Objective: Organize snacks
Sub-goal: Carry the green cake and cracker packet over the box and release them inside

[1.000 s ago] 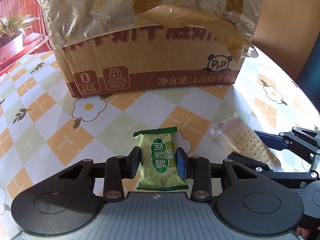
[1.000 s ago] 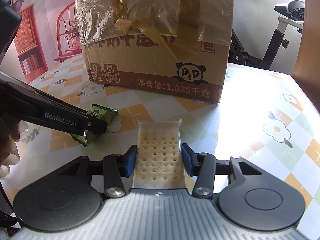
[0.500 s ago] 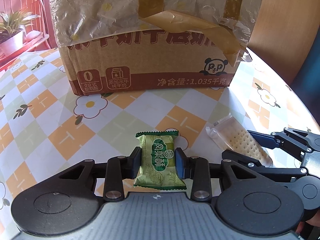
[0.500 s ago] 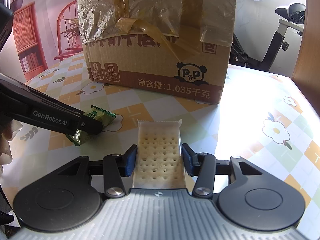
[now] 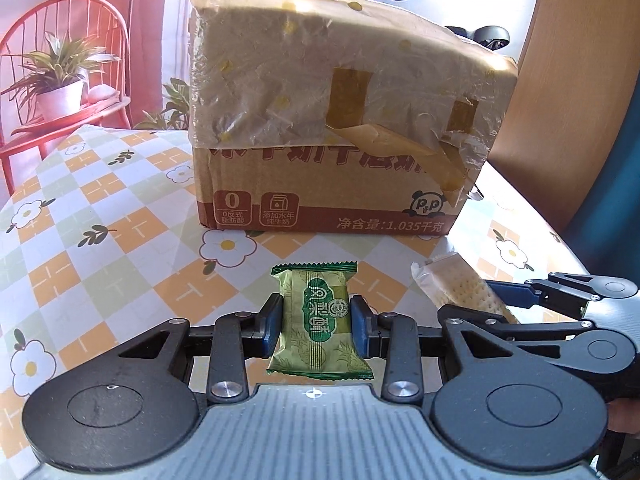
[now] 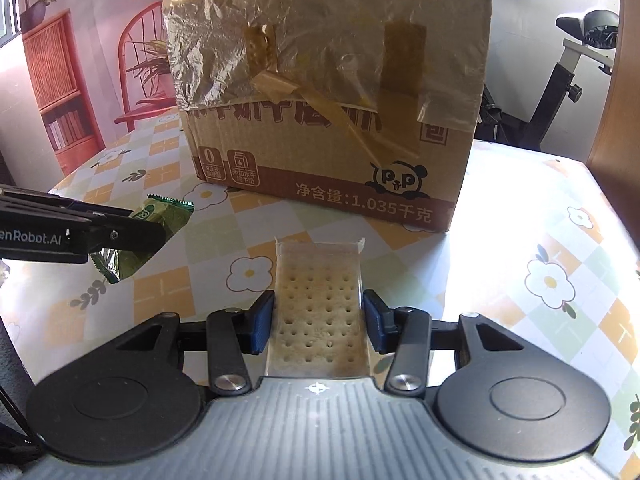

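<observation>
Beyond both sets of fingers stands the cardboard box (image 5: 332, 120). Right gripper (image 6: 319, 322), tilted down over the tablecloth (image 6: 520, 220), clamps the cracker pack (image 6: 319, 308); left gripper (image 5: 316, 322) likewise pinches the green snack packet (image 5: 318, 320) between its pads

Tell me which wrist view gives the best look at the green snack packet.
The left wrist view. The green snack packet faces the camera squarely, label readable, pinched between the left gripper pads. In the right wrist view the same packet sits at the left edge, seen at an angle and partly hidden behind the left gripper's finger.
</observation>
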Motion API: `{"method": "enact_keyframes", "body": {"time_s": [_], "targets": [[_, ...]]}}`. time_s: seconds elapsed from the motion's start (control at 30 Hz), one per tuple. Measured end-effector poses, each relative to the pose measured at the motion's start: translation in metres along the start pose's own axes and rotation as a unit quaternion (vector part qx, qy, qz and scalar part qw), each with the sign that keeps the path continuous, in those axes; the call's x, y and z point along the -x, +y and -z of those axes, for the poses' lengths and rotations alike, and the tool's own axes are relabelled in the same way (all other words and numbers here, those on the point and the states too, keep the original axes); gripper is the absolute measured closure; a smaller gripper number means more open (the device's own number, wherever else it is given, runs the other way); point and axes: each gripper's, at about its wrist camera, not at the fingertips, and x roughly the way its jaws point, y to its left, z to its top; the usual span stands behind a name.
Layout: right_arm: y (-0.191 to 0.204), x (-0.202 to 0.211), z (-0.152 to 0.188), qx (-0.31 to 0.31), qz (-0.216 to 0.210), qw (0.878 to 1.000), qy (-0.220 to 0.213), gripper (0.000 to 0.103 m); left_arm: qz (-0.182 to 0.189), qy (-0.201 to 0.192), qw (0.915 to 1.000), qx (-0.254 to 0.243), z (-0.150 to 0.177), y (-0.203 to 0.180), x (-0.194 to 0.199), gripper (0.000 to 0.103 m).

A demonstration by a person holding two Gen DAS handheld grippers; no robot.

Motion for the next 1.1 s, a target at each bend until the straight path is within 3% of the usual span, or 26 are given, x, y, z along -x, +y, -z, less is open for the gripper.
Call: {"method": "enact_keyframes", "body": {"time_s": [0.2, 0.4, 0.7, 0.9, 1.1], "targets": [[0.014, 0.033, -0.042, 0.005, 0.003, 0.998, -0.064, 0.055, -0.008, -0.053, 0.9983, -0.022, -0.027, 0.000, 0.021, 0.065], [0.021, 0.046, -0.087, 0.018, 0.002, 0.994, -0.110, 0.055, -0.012, -0.081, 0.9961, -0.033, -0.063, 0.001, 0.035, 0.065], [-0.003, 0.049, -0.169, 0.018, 0.017, 0.984, -0.174, 0.055, -0.012, -0.157, 0.9868, -0.038, -0.158, -0.004, 0.041, 0.065], [-0.037, 0.017, -0.211, -0.009, 0.036, 0.985, -0.170, 0.055, -0.010, -0.165, 0.9846, -0.056, -0.218, -0.016, 0.009, 0.065], [-0.059, -0.031, -0.228, -0.014, 0.046, 0.991, -0.122, 0.055, -0.016, -0.120, 0.9908, -0.060, -0.246, -0.024, -0.049, 0.065]]}}
